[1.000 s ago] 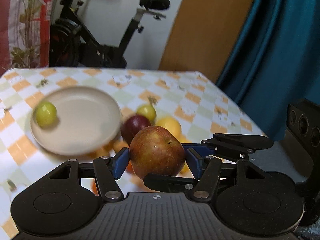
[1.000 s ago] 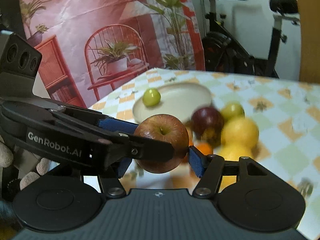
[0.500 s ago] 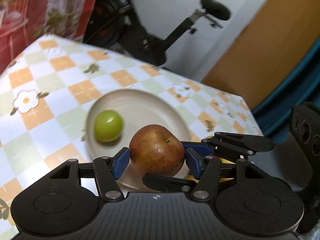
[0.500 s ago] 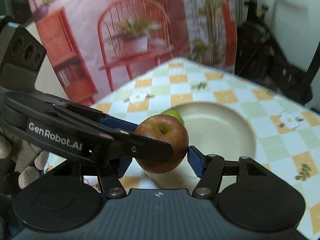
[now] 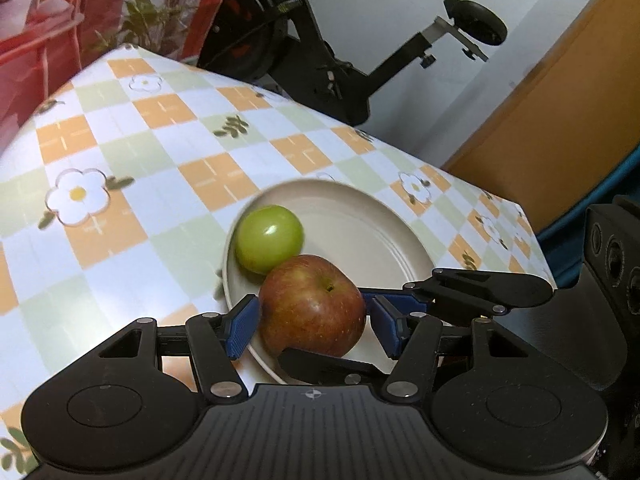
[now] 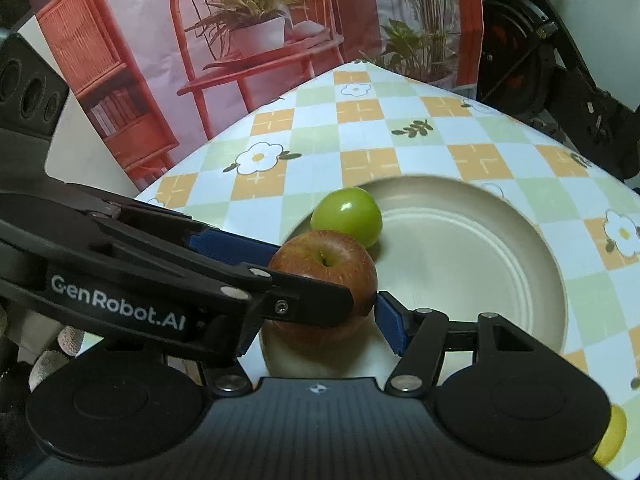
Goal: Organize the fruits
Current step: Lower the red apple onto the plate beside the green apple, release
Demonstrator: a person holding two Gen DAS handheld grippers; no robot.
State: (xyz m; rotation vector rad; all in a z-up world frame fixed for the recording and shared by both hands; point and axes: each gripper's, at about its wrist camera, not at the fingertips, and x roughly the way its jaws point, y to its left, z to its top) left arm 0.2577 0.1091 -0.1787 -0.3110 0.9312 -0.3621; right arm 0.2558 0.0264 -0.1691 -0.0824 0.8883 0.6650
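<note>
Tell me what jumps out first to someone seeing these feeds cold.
A red apple fills the middle of both views, clamped by the left gripper and right gripper together, over the near edge of a beige plate. Right behind it a green fruit lies on the plate, on a checked tablecloth.

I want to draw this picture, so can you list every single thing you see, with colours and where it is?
apple: 1, red, between both tools, over the plate's near edge
green fruit: 1, green, on the plate, behind the apple
plate: 1, beige, on the table
yellow fruit: 1, yellow, table's near right corner
table: 1, orange, green and white checks with flowers
exercise bike: 1, black, behind the table
left tool: 1, black, blue pads, gripping the apple
right tool: 1, black, blue pads, gripping the apple
</note>
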